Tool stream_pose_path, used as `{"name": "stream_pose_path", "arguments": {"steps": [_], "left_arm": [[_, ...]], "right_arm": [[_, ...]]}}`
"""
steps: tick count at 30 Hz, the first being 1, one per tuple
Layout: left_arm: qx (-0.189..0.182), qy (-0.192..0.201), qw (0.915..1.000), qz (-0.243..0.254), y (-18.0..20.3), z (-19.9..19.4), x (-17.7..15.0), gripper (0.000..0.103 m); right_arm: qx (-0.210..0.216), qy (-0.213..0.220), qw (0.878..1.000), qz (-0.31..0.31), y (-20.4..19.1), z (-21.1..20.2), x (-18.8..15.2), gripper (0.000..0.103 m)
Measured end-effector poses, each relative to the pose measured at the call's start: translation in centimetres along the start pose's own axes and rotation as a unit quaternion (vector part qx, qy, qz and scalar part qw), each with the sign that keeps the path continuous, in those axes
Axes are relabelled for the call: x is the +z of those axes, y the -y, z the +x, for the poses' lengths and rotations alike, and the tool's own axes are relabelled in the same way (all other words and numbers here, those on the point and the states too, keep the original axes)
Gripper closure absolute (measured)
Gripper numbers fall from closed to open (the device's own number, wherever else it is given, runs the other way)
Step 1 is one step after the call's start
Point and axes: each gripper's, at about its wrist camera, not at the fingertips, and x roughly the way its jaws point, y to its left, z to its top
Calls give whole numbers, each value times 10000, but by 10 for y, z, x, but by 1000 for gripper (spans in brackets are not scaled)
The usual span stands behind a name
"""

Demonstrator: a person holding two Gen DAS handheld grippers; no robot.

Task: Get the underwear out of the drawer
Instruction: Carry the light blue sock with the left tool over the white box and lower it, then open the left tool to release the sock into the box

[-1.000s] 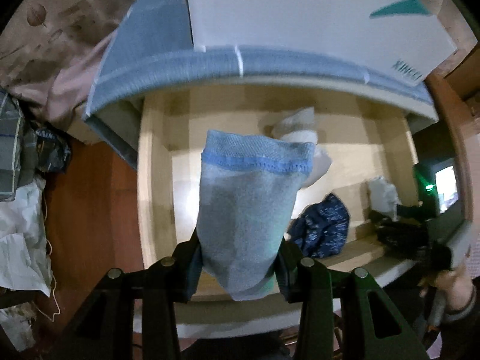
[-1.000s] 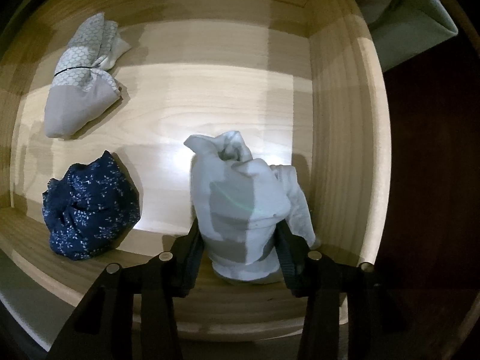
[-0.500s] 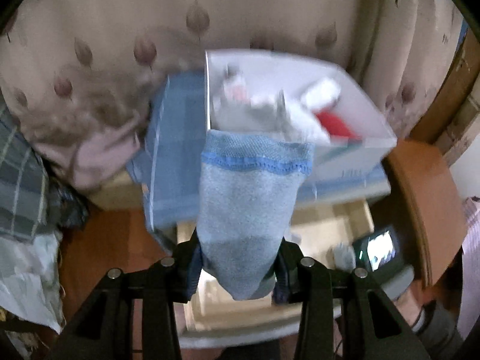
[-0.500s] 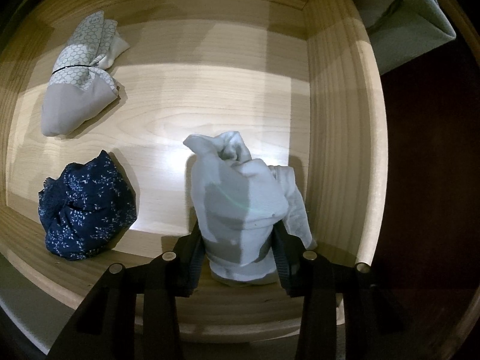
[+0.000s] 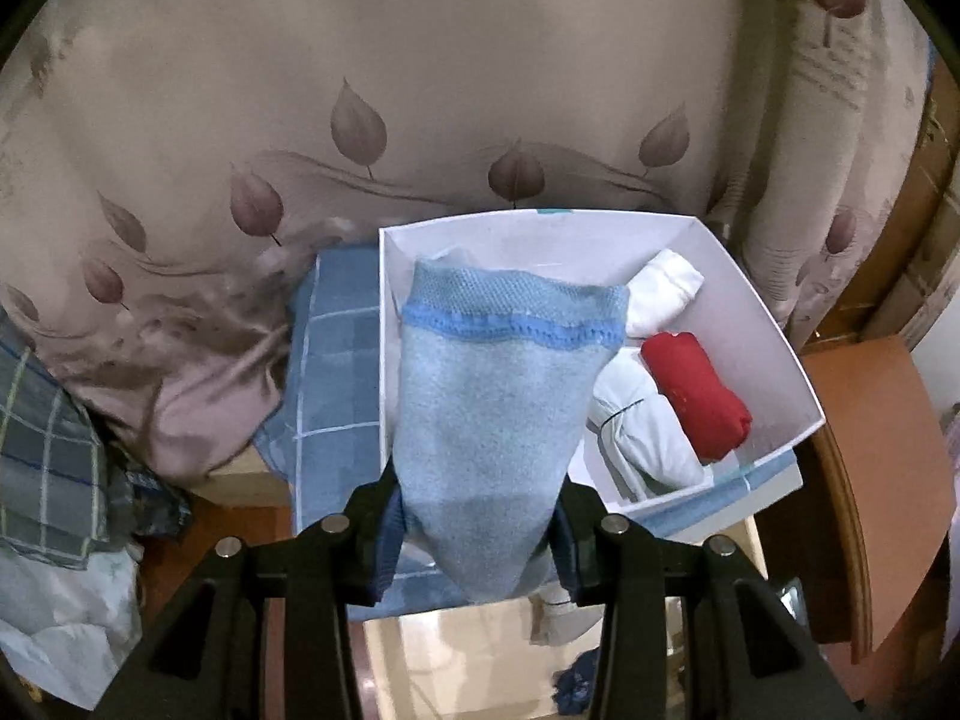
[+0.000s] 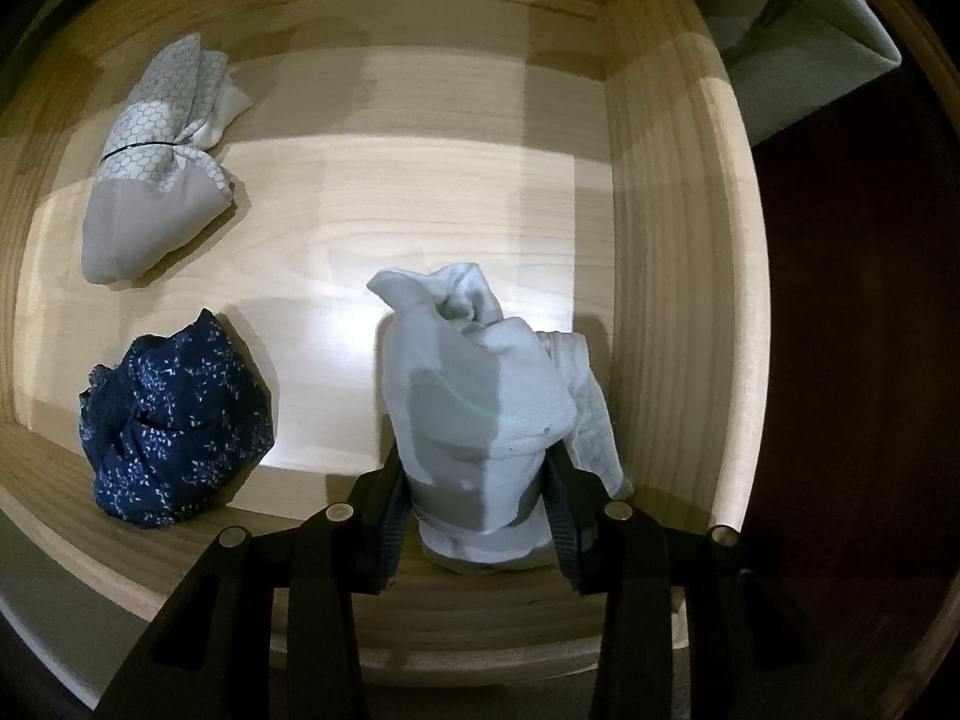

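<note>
While the right claw (image 6: 477,516) sat parked straight down in the drawer (image 6: 666,240), the left claw (image 5: 480,531) was the one that had done all the moving; a second earlier it was looking into the open drawer with the light blue underwear (image 5: 498,420) pinched between its fingers, and by now it had swung up so the white box (image 5: 774,324) sat right behind and above that bundle; the jaws hadn't budged, clamped on the blue fabric about halfway shut. I'd guess that piece was nearly delivered, since the box ahead already held a red roll (image 5: 699,396) and a couple of white ones.

Over on the right, the fingers had squeezed in a touch on the pale white bundle (image 6: 480,414) and then stopped, pads pressing its lower sides; it was still down on the drawer floor, not lifted yet. Off to the claw's left lay a navy floral bundle (image 6: 174,426), and farther ahead-left a grey honeycomb-print one (image 6: 159,174); neither had shifted at all.
</note>
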Motion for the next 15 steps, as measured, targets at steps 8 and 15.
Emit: {"name": "stream_pose_path", "arguments": {"steps": [8, 15], "left_arm": [[19, -220, 9997, -111, 7, 45, 20, 62], [157, -334, 9993, -18, 15, 66, 15, 58]], "right_arm": [[14, 12, 10000, 39, 4, -3, 1, 66], [21, 17, 10000, 59, 5, -3, -1, 66]]}}
